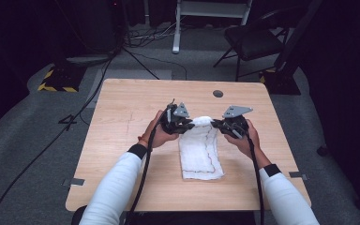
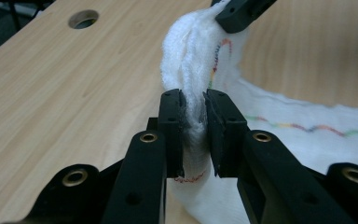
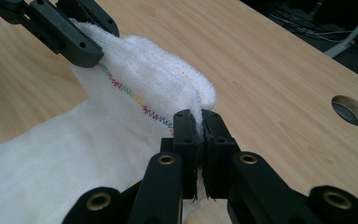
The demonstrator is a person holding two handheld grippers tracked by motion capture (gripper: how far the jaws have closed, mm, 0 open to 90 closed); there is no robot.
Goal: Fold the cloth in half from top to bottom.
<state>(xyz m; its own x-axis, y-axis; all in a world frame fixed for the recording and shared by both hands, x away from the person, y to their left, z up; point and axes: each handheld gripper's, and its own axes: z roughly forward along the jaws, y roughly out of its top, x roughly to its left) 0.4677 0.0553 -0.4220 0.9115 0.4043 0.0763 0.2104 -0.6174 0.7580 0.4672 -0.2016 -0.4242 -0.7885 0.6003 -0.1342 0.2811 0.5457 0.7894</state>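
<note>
At the bottom of the high view, two forearms in white sleeves reach forward over a pale wooden worktop (image 1: 122, 108). Each hand holds a black gripper with a cable trailing back toward the person.

Just beyond the sleeves, a white cloth (image 1: 199, 150) lies lengthwise near the middle of the worktop, its near end flat on the wood. It is a soft, folded towel-like piece with a line of multicoloured zigzag stitching along one edge. Its far end is lifted off the surface and stretched between the two grippers.

The left gripper (image 1: 187, 124) holds the left corner of that raised end. In the left gripper view, its fingers (image 2: 172, 126) are clamped on a bunched, upright fold of the cloth (the fabric is squeezed into the narrow gap between them).

The right gripper (image 1: 218, 124) holds the right corner. In the right gripper view, its fingers (image 3: 186, 135) are pressed nearly together on a thin edge of the cloth, with the thick rolled hem rising just above them.

Each gripper view also shows the other gripper's black tip biting the cloth farther off.

Farther along the worktop, a round cable hole (image 1: 218, 93) sits near the far edge. Beyond the worktop, on grey carpet, stand a dark chair (image 1: 253, 40) and loose black cables (image 1: 145, 35).
</note>
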